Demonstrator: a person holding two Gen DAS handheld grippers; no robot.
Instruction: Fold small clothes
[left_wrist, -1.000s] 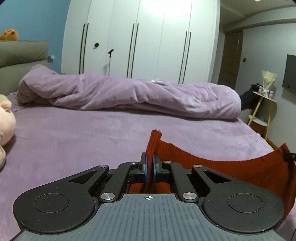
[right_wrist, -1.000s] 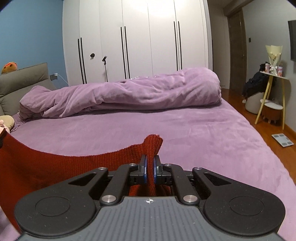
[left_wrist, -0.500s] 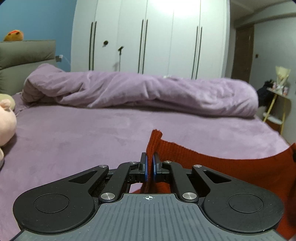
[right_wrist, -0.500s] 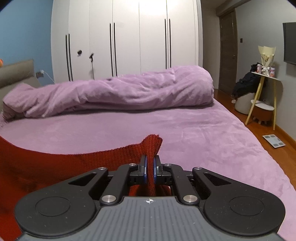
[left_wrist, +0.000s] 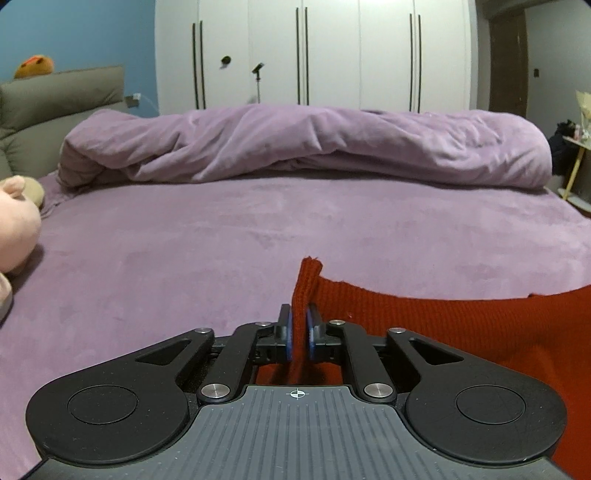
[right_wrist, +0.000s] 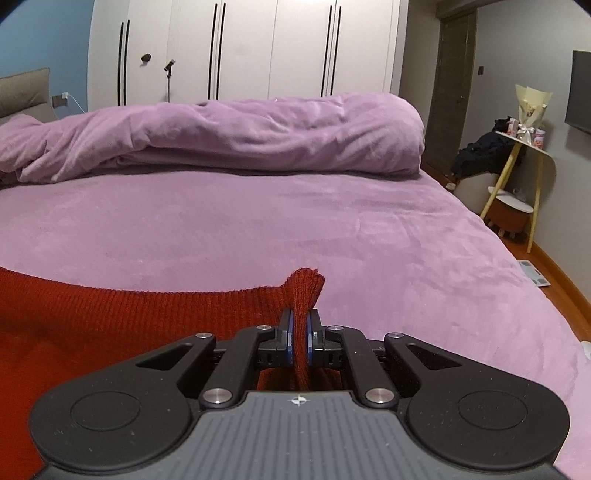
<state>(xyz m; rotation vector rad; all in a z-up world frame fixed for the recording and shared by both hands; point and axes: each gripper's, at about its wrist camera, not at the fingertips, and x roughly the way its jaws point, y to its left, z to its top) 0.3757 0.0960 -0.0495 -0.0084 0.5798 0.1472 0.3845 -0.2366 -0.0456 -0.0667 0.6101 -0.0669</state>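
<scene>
Both corners of the red knit garment (left_wrist: 461, 325) are up off the bed (left_wrist: 221, 251), the cloth strung between the two tools near the bed's front edge. The left hand-held gripper (left_wrist: 299, 334) is easing its jaws apart right now, with the left corner between them — in this view the pads look barely on the knit. The right hand-held gripper (right_wrist: 299, 334) is clenched on the other corner (right_wrist: 304, 284).

Here's the risk: if the left corner drops while the right is pinched, the garment swings and lands crooked, the fold skewed or bunched. Soft ribbed knit stretches too, so any sideways pull drags the edge out of line.

Both tools point forward and tilt down toward the purple sheet, side by side, the rolled duvet (right_wrist: 229, 136) well beyond along the far edge.
</scene>
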